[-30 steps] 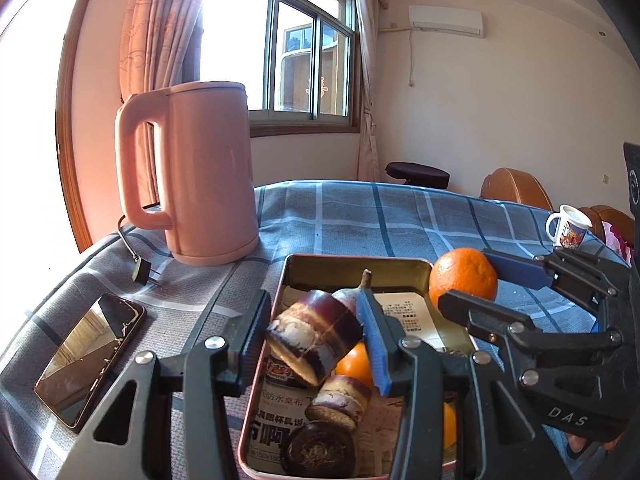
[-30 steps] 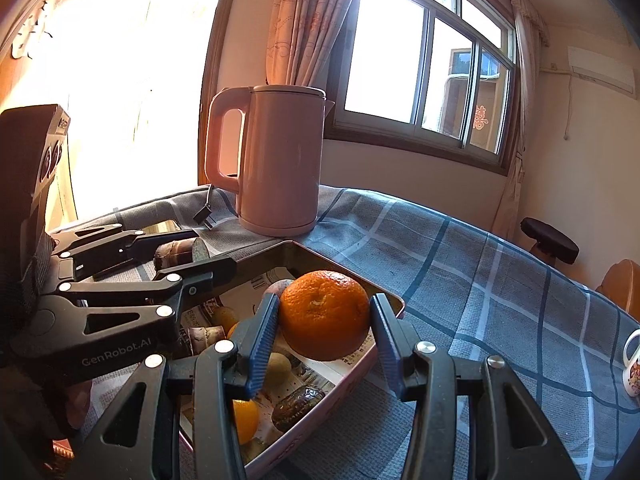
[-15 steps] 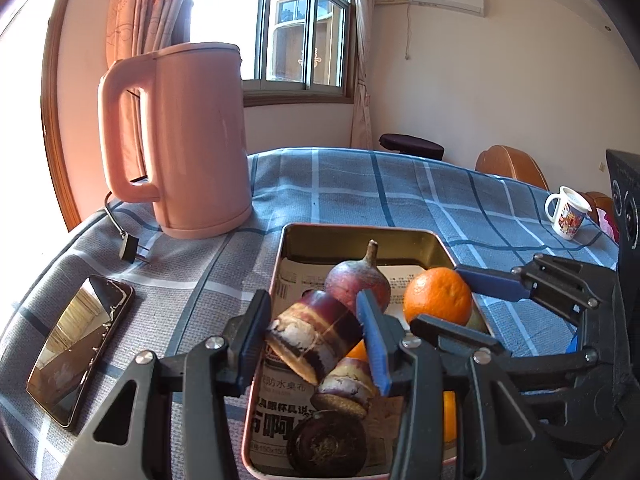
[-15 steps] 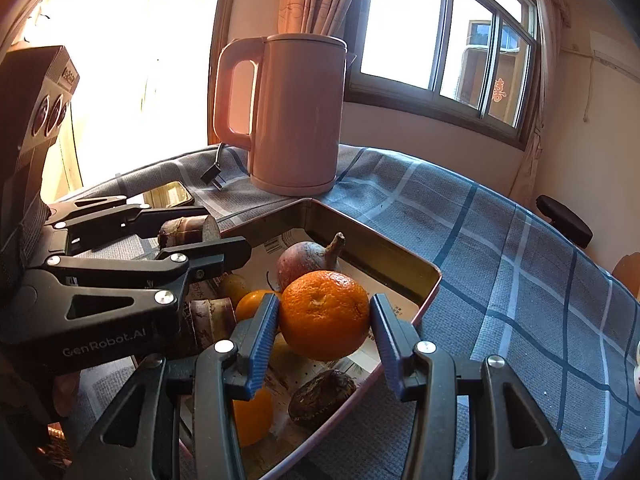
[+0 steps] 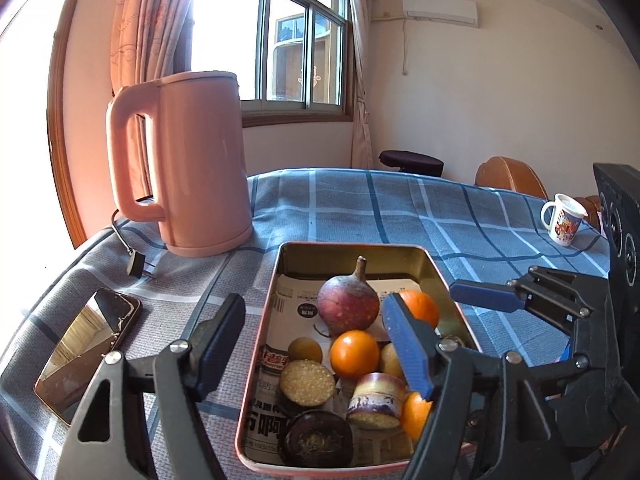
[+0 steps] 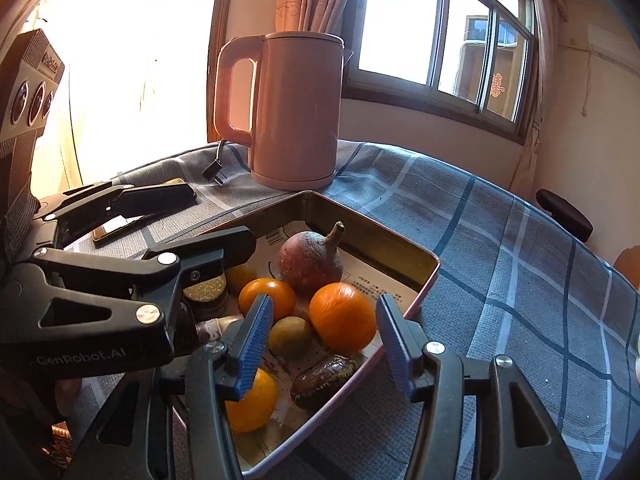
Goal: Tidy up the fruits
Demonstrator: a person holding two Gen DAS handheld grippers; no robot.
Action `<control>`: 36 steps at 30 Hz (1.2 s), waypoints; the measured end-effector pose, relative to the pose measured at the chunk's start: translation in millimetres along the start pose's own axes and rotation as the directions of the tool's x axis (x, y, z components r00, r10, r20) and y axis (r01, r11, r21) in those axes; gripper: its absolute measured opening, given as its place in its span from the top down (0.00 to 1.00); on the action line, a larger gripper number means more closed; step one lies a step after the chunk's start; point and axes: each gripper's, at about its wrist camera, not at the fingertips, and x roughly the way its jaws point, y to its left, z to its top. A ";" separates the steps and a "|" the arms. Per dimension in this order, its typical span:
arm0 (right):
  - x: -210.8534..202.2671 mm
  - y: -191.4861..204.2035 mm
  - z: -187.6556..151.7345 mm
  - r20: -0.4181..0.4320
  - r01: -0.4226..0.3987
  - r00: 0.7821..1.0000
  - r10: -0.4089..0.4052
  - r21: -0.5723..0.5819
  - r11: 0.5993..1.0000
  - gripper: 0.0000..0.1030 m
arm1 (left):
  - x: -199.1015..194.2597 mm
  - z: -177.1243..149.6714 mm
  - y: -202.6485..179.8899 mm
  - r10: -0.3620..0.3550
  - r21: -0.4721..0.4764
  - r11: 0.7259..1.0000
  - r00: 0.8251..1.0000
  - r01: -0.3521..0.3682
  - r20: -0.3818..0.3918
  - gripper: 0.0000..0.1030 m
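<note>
Nearest the right wrist camera, the right tool [image 6: 324, 344] hangs over the tray [image 6: 416, 276], its jaws opening with nothing gripped; the orange [image 6: 342, 316] between them rests in the tray. The left tool [image 5: 312, 344] is opening too, empty, and its right finger hides part of the fruit in the tray. I count four oranges, one partly cut off, three cut cane pieces [image 5: 374, 400] and one purple fruit [image 5: 348, 304] with a stem. Beyond the tray stands a pink kettle [image 5: 196, 168].
</note>
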 end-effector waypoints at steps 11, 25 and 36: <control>-44.9 -27.4 -8.9 0.079 0.092 0.992 -0.098 0.080 0.992 0.44 | -31.0 13.4 -5.5 -0.003 -0.023 1.000 0.994 0.005 0.110 0.11; -82.0 -38.5 -14.7 0.157 0.169 0.970 -0.186 0.116 0.979 0.34 | -39.6 13.3 -23.6 -0.009 0.008 1.000 0.990 0.008 0.140 0.04; -84.6 -39.3 -17.1 0.159 0.174 0.968 -0.192 0.120 0.977 0.33 | -39.1 11.4 -32.2 -0.012 0.037 0.999 0.991 0.007 0.136 0.02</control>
